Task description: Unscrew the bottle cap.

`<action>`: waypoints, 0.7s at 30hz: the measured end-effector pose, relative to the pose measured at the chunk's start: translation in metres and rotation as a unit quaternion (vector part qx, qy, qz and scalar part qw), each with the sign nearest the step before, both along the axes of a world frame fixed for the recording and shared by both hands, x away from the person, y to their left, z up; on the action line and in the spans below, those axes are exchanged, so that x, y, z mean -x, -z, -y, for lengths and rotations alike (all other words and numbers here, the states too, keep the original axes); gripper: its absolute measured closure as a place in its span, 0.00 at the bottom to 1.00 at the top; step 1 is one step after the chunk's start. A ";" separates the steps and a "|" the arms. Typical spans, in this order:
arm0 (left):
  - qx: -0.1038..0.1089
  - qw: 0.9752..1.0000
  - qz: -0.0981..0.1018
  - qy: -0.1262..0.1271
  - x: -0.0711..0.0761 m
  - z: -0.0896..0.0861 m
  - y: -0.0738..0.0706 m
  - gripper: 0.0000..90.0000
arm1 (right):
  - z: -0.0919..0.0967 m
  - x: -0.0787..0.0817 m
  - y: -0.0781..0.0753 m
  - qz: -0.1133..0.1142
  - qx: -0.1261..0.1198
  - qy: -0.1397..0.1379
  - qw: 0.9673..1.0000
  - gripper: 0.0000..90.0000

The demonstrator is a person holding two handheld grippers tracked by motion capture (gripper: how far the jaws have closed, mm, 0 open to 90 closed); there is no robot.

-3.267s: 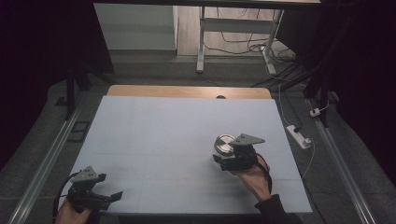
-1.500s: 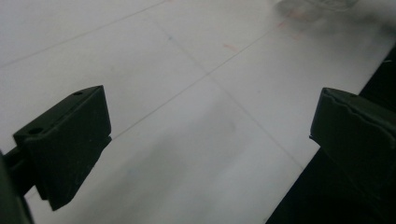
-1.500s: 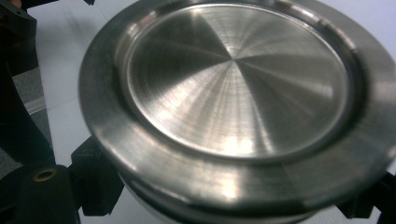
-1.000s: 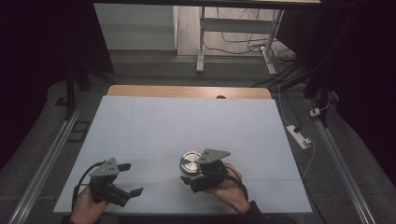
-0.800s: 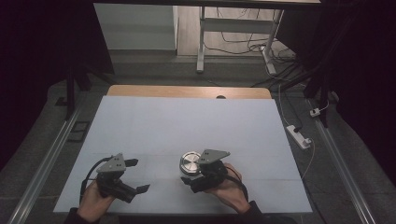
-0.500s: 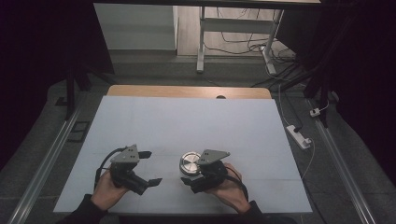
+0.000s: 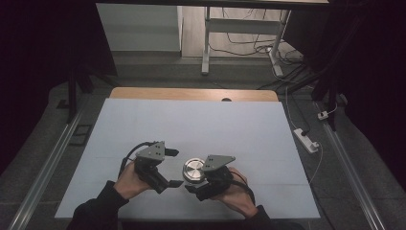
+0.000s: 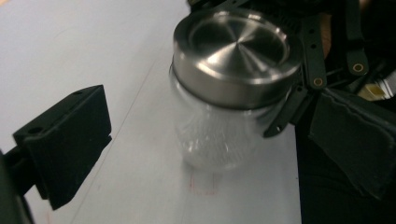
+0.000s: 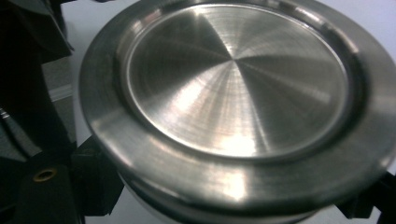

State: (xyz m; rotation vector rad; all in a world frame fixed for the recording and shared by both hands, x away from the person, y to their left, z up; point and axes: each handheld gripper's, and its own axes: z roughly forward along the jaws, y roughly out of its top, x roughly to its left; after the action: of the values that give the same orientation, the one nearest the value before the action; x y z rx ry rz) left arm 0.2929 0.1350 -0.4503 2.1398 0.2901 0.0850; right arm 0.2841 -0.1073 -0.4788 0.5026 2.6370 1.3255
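A clear glass jar (image 7: 193, 170) with a brushed steel lid (image 8: 236, 46) stands on the white table top (image 7: 201, 124), near the front middle. My right gripper (image 7: 193, 178) is shut on the jar just under the lid, and its black fingers (image 8: 309, 56) wrap the neck. In the right gripper view the lid (image 9: 238, 93) sits right above the jaws. My left gripper (image 7: 176, 167) hovers just left of the jar, open. In the left gripper view the jar's glass body (image 8: 219, 135) lies between the wide jaws, and neither pad touches it.
A wooden strip (image 7: 191, 94) runs along the table's far edge. On the floor at the right lies a white power strip (image 7: 306, 140) with its cable. Metal rails (image 7: 43, 172) flank the table, and desk legs (image 7: 206, 43) stand behind it.
My left gripper has moved right and slightly up until its open jaws flank the jar. The right gripper carried the jar nearer and leftward earlier, then held still.
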 end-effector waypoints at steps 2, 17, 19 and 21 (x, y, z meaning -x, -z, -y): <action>0.002 1.000 0.002 0.023 -0.004 0.004 -0.001 0.00 | -0.001 0.000 0.000 -0.002 0.001 -0.013 1.000 0.16; -0.012 0.990 0.001 0.138 -0.015 0.034 -0.002 0.10 | -0.001 0.003 0.000 -0.003 0.007 -0.070 0.998 0.16; -0.009 0.991 0.002 0.137 -0.014 0.036 -0.002 0.12 | -0.002 0.004 -0.001 -0.005 0.008 -0.070 0.997 0.16; 0.003 0.991 0.003 0.132 -0.011 0.036 -0.002 0.20 | -0.001 0.005 -0.002 0.000 0.007 -0.070 0.997 0.16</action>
State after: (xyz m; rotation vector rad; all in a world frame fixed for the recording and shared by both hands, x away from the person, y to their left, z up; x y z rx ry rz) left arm 0.3044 0.0993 -0.4483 2.1529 0.0015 -0.0623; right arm 0.2795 -0.1059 -0.4766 0.3201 2.7248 1.3424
